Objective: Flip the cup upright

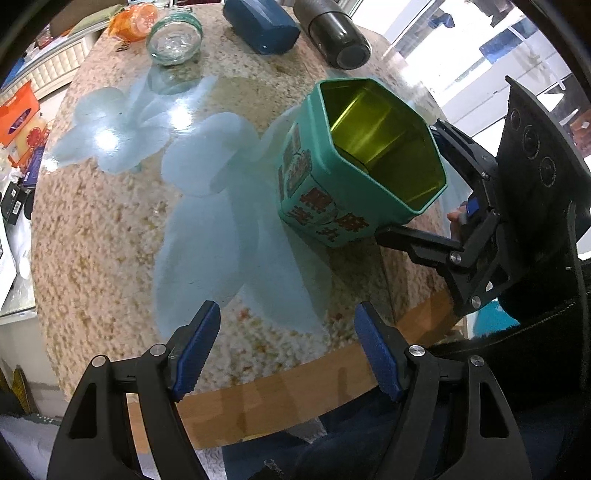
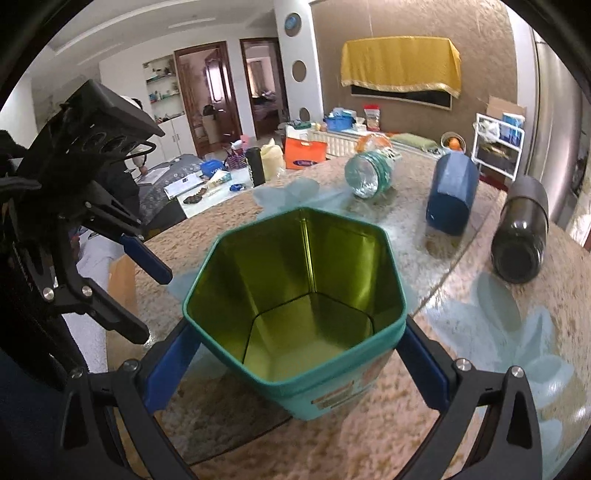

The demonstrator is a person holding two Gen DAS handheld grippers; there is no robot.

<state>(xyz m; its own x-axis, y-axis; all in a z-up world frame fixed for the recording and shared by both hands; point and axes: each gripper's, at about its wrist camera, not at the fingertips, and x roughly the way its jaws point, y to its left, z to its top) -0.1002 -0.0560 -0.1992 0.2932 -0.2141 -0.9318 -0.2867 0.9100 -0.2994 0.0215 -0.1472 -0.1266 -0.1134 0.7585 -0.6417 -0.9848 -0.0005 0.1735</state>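
Observation:
A teal hexagonal tin cup (image 2: 295, 295) with a gold inside stands nearly upright on the speckled table, mouth up and tilted slightly. It also shows in the left wrist view (image 1: 354, 162). My right gripper (image 2: 295, 354) is shut on its lower walls, one blue pad on each side; it shows in the left wrist view (image 1: 417, 184) at the right. My left gripper (image 1: 288, 347) is open and empty above the table's near edge, well short of the cup; it also shows at the left of the right wrist view (image 2: 144, 295).
A glass jar (image 2: 367, 177), a blue hexagonal tin (image 2: 450, 192) and a black cylinder (image 2: 521, 240) lie on their sides at the table's far side. An orange-lidded jar (image 1: 135, 18) lies behind them. The wooden table edge (image 1: 280, 395) runs near my left gripper.

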